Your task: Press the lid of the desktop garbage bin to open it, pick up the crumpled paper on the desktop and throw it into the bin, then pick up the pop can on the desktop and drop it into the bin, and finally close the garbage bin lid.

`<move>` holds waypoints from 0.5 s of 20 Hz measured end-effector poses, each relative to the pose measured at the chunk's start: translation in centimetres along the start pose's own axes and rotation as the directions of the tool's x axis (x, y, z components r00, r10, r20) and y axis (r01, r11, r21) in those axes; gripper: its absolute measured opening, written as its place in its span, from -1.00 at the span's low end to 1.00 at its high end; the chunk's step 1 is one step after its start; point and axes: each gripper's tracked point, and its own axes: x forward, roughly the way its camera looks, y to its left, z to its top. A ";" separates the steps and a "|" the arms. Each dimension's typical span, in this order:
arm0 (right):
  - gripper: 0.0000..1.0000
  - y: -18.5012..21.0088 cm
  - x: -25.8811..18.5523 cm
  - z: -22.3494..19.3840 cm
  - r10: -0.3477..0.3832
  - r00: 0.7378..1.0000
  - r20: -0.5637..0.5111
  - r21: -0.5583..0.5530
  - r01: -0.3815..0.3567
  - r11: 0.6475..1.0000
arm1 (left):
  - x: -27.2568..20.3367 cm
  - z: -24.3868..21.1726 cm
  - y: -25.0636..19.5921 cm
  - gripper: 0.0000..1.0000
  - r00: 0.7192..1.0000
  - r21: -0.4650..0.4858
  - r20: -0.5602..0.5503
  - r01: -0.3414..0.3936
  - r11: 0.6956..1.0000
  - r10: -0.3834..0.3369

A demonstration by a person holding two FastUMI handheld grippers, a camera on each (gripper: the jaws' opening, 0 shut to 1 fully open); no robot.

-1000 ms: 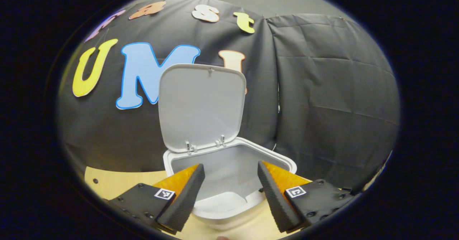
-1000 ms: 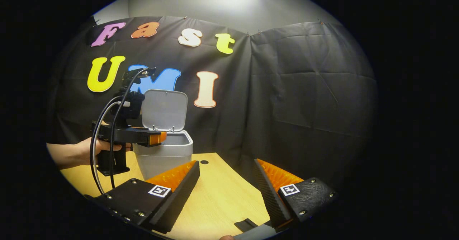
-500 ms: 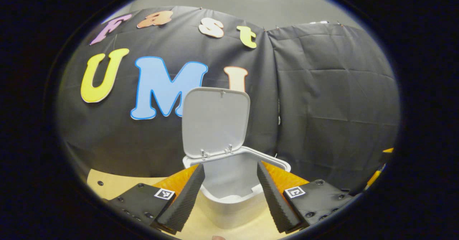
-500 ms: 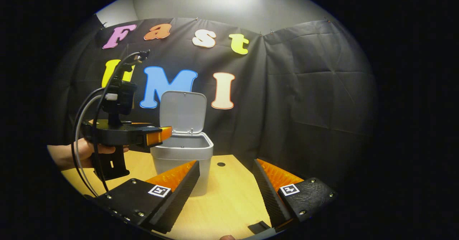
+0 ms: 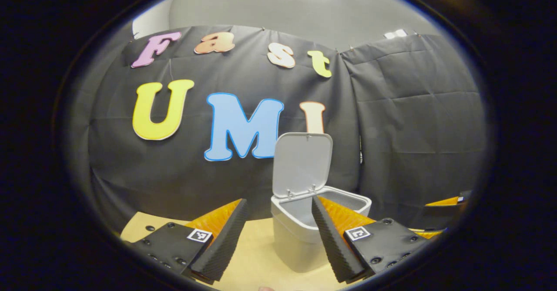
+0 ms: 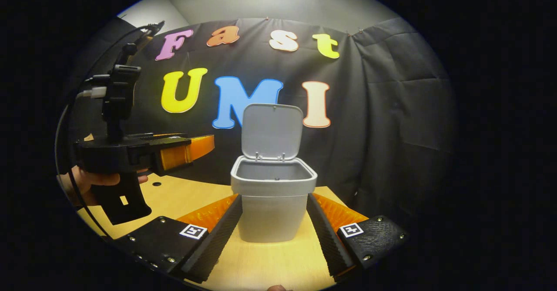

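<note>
Now: bin open on the desk, both grippers empty

Upright on the wooden desk (image 6: 270,260) stands the grey bin (image 6: 273,206), close before the black cloth wall (image 6: 391,108), its lid (image 6: 272,131) swung up on the rear hinges and standing nearly vertical. What lies inside cannot be told from either view. In the right gripper view the right gripper (image 6: 273,234) faces the bin head-on with its fingers spread apart and empty, the bin framed between them farther off. To that view's left, a hand (image 6: 89,182) holds the left gripper (image 6: 198,145) level above the desk, well short of the bin. In the left gripper view its fingers are apart, nothing between them, and the bin sits just beyond the right-hand finger (image 5: 330,239)
</note>
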 end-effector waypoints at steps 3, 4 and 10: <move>0.90 2.2 1.1 -0.2 0.065 0.998 -0.004 -0.003 -0.065 0.998 | -2.0 -0.3 2.3 0.90 0.999 -0.012 -0.004 -0.050 0.999 0.050; 0.90 2.8 1.4 -0.2 0.082 0.997 -0.005 -0.001 -0.082 0.997 | -2.5 -0.5 3.0 0.90 0.998 -0.008 -0.006 -0.068 0.998 0.067; 0.90 6.3 2.7 -1.6 0.167 0.985 -0.036 0.004 -0.167 0.986 | -5.5 -1.5 6.7 0.90 0.988 -0.010 -0.017 -0.155 0.988 0.155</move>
